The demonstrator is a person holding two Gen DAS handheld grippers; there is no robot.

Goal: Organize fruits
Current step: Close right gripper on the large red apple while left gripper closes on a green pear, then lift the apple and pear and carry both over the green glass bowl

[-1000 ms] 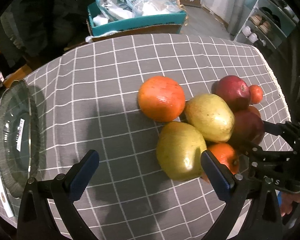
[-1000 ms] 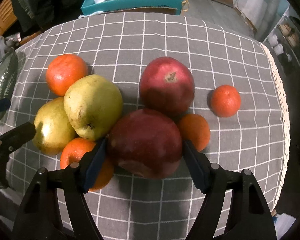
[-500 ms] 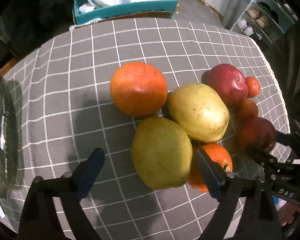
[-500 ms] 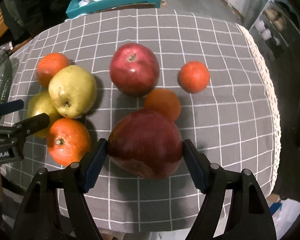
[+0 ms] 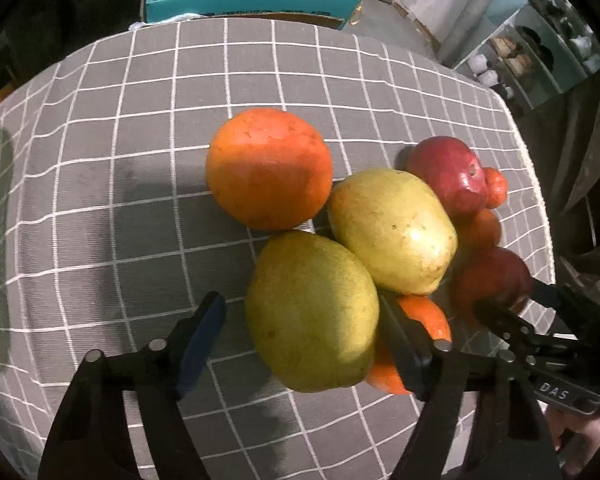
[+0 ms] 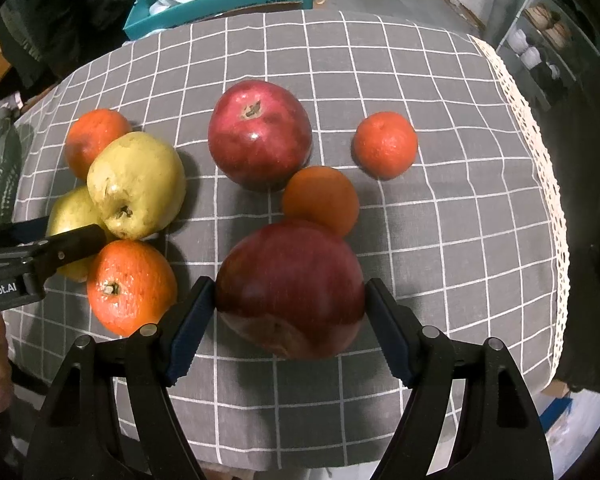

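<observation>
My right gripper (image 6: 288, 312) had lifted the apple (image 6: 290, 288) clear; my left gripper (image 5: 300, 330), wide, had closed around the pear (image 5: 312, 312).

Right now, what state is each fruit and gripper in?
Right gripper: shut on the near apple.
Left gripper: open around the near pear, not clamped.
Far apple: free on the cloth, stem end up.
Far pear: lying against the near pear.
Near orange: free, stem up.
Small orange: standing alone.
</observation>
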